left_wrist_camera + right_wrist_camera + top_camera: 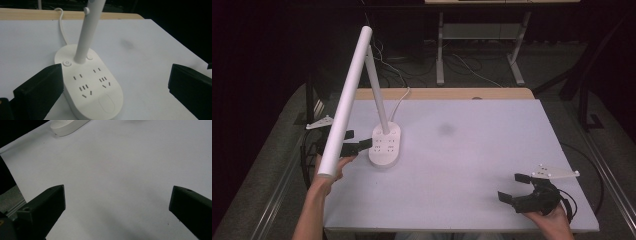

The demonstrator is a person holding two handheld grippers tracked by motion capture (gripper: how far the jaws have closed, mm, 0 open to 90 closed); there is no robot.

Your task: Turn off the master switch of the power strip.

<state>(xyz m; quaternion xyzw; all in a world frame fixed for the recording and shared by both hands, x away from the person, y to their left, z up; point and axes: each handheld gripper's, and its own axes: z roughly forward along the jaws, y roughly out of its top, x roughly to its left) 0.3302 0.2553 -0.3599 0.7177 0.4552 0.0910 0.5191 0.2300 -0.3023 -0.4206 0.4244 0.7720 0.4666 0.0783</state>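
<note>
Beside the lamp base [87,82], on its left flank, the left gripper [357,145] hangs with jaws spread wide, one tip apparently just touching the base's edge, though the lamp head hides part of it. Its long axis runs away from the person. Well apart to the base's right, the right gripper [519,187] rests wide too, holding nothing.

We see the white table [472,150] evenly lit from overhead, flat and slightly lavender in the high view; surroundings beyond the table drop to near black. Soft, low resolution, mild noise throughout. Faint grey smudge of shadow on the table right of the lamp base [385,145]. The lamp base [90,82] is reasonably sharp in the left gripper view, socket slots readable, mild glare on its rim. In both gripper views we get underexposed black jaws, blurred at the bottom corners, throwing diffuse shadows.
</note>
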